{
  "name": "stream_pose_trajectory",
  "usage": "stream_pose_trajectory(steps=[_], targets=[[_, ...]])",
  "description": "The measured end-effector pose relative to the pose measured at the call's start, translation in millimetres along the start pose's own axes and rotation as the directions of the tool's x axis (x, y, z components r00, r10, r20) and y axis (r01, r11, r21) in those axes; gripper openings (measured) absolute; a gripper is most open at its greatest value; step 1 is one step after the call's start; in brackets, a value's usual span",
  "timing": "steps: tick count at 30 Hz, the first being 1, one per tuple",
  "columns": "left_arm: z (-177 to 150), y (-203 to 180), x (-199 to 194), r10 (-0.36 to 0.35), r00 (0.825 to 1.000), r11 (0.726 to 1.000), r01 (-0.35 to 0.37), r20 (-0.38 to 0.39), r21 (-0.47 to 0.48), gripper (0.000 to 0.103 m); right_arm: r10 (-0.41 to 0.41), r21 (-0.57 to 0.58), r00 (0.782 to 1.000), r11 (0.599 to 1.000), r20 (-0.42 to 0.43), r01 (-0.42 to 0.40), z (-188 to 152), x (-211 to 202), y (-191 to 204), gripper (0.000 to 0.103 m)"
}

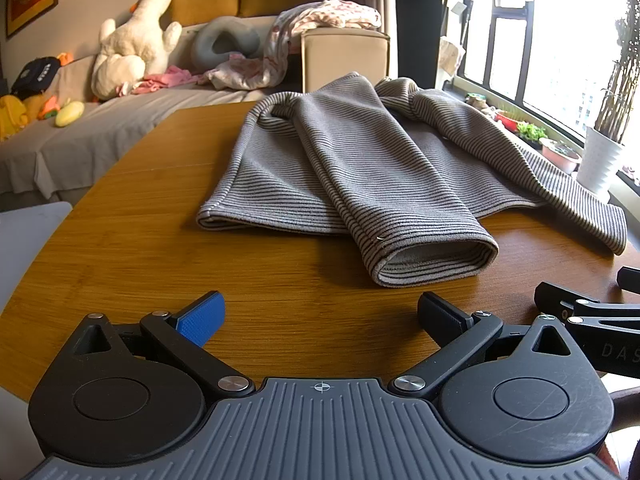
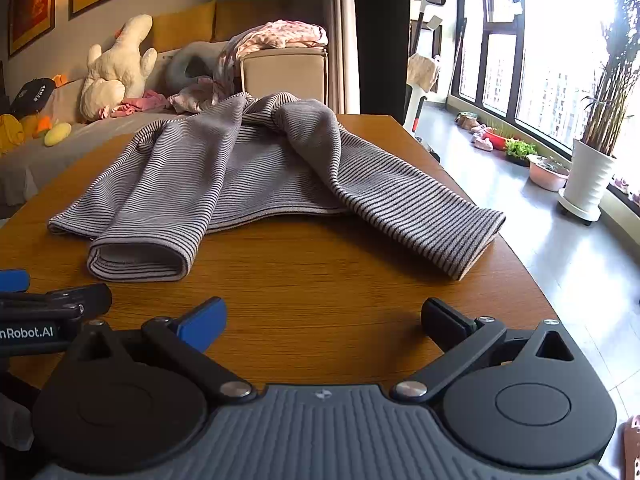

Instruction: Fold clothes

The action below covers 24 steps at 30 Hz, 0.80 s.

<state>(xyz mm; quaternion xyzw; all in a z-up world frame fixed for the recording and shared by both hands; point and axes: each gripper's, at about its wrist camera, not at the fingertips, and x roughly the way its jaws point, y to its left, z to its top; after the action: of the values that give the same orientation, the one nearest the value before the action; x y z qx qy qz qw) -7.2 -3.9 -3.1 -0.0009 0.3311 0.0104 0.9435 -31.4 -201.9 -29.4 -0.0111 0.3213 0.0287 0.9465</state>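
My right gripper [image 2: 322, 322] hangs low over the near edge of the wooden table [image 2: 312, 280], its jaws spread wide with nothing between them, and my left gripper [image 2: 52, 300] pokes in at the left edge just beside it. Ahead lies the grey striped sweater [image 2: 240, 168], one sleeve folded over the body toward me and the other sleeve [image 2: 404, 208] splayed out toward the table's right edge. Behind the table sits a sofa [image 2: 60, 148] with a white plush toy [image 2: 116, 68].

Wooden surface [image 1: 140, 240], rounded at its edges, warm brown with fine grain. On it lies a grey striped garment [image 1: 340, 160], body flat, one sleeve [image 1: 400, 232] folded across the front, the other sleeve [image 2: 420, 216] angled toward the window-side edge.
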Motion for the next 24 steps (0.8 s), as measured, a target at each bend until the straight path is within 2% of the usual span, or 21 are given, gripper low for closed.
stream_pose_trajectory(steps=[24], targets=[[0.1, -0.2, -0.2, -0.001, 1.0, 1.0, 0.001, 0.001, 0.001, 0.103, -0.002, -0.003, 1.0, 1.0, 0.02, 0.002, -1.0, -0.4, 1.5, 0.103]])
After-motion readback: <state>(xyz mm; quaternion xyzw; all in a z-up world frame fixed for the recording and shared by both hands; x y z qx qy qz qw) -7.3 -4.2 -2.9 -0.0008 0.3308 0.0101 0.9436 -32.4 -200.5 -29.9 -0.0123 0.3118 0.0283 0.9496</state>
